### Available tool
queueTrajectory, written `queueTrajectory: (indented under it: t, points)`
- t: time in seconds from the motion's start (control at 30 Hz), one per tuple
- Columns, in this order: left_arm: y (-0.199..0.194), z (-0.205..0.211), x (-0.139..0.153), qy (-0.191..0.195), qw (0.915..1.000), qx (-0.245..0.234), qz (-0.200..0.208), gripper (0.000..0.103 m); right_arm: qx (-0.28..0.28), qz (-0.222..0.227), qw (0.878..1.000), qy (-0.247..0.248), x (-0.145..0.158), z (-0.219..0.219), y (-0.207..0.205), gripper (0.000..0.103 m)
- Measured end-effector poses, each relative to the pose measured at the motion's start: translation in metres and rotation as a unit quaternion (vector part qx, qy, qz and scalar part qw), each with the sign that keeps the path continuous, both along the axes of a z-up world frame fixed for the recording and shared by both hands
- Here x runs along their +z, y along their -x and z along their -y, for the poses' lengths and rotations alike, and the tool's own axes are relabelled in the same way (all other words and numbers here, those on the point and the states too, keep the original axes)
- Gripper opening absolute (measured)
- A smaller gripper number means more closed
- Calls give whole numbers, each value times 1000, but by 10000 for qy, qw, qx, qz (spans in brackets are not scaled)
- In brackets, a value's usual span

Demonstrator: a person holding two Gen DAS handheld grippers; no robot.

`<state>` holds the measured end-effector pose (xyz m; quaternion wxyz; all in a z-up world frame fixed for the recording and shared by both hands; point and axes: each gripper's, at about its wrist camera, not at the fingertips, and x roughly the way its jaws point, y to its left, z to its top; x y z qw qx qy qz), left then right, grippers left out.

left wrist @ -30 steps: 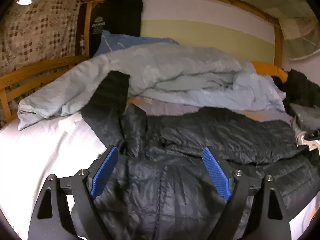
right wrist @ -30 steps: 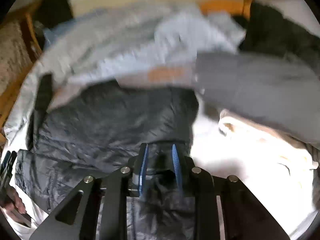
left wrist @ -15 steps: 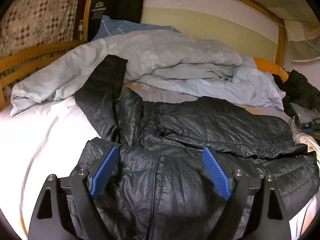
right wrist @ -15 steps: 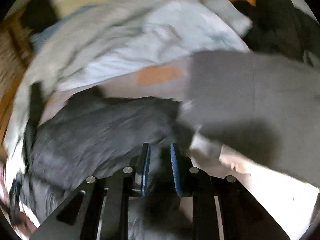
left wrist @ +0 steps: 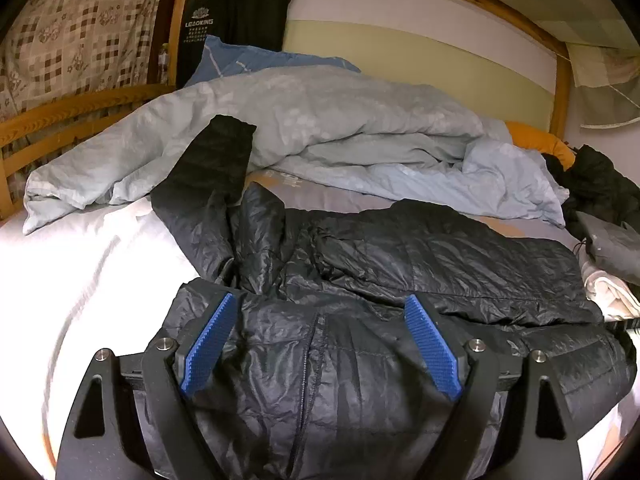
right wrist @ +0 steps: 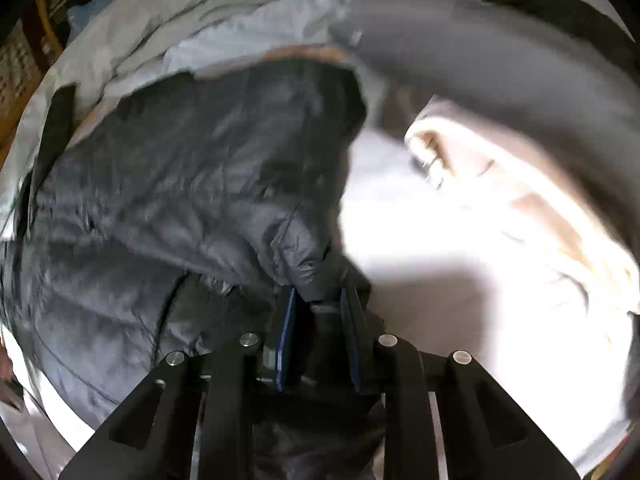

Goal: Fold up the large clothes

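Lying across the bed (left wrist: 80, 264), the black jacket (left wrist: 360, 360) covers the near part of the white sheet, its zipper toward the left wrist camera. One sleeve (left wrist: 208, 176) reaches up onto the pale blue duvet (left wrist: 320, 128), which is bunched along the far side under the cream wall. A wooden rail (left wrist: 72, 112) closes the left side and a wooden post stands at the right. A blue pillow (left wrist: 256, 60) and a black bag (left wrist: 236, 16) lean in the far left corner. Dark clothes (left wrist: 600, 184) are piled at the right edge.

The left gripper (left wrist: 320, 344) hovers over the jacket with jaws spread wide, holding nothing. The right gripper (right wrist: 318, 332) pinches a fold of the jacket between its pads; this view is blurred.

Bare sheet is open at the left of the jacket and also at its right.
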<state>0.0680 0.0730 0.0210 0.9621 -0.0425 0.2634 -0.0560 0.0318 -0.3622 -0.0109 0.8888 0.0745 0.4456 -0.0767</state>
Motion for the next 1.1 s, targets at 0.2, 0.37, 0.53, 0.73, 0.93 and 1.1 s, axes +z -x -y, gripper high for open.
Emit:
queueTrajectory:
  t: [0.2,0.37,0.53,0.73,0.93,1.1]
  points:
    - [-1,3,-2,-56,10000,-19,-49,85,10,635,9979,128,57,-5,-27,24]
    - [-8,-3,-8,-143,9993,199,-274,85,-197,-20,9996,198,26,-3,-90,24]
    - [-11,-24,-5,156,9983,384,-418,85,-751,-303,9967,-78,2,23,-127,24]
    - [-11,-58,19,130,9950,954,-256,85,-185,191,9995,142,40,-28,-107,24]
    - [-25,-110,12,361,9838,1558,-810,85,794,480,9956,163,63,-122,-96,39]
    - [-20,-136,21,29,9799,1924,-531,85,1098,935,9872,688,64,-208,-114,50]
